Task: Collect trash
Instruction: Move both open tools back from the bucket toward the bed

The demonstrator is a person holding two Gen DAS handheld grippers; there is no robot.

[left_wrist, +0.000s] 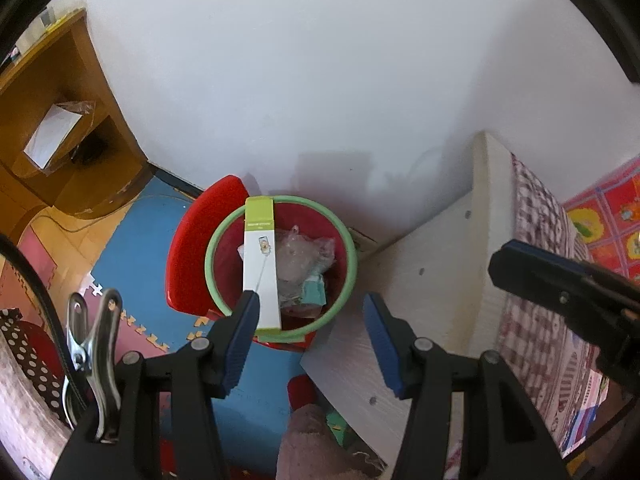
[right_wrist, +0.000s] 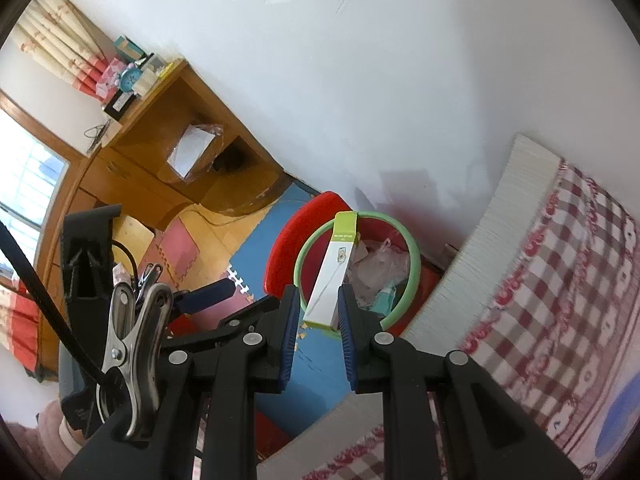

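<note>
The right tongs (right_wrist: 318,308) stand part open, their blue pads flanking the near end of the long white-and-green box (right_wrist: 334,272), with a sliver of gap showing on each side, so I judge them not clamped on it, though contact on the right pad cannot be ruled out. The box lies slantwise across the red trash bin (right_wrist: 416,264), its far green end propped on the bin's green rim and its near end reaching toward the right tongs; its long axis runs almost straight away from them. The left tongs (left_wrist: 310,312) gape wide and empty above the bin's near edge, with the box just inside the left pad. Crumpled plastic bags (left_wrist: 300,256) already lie in the bin beside it
</note>
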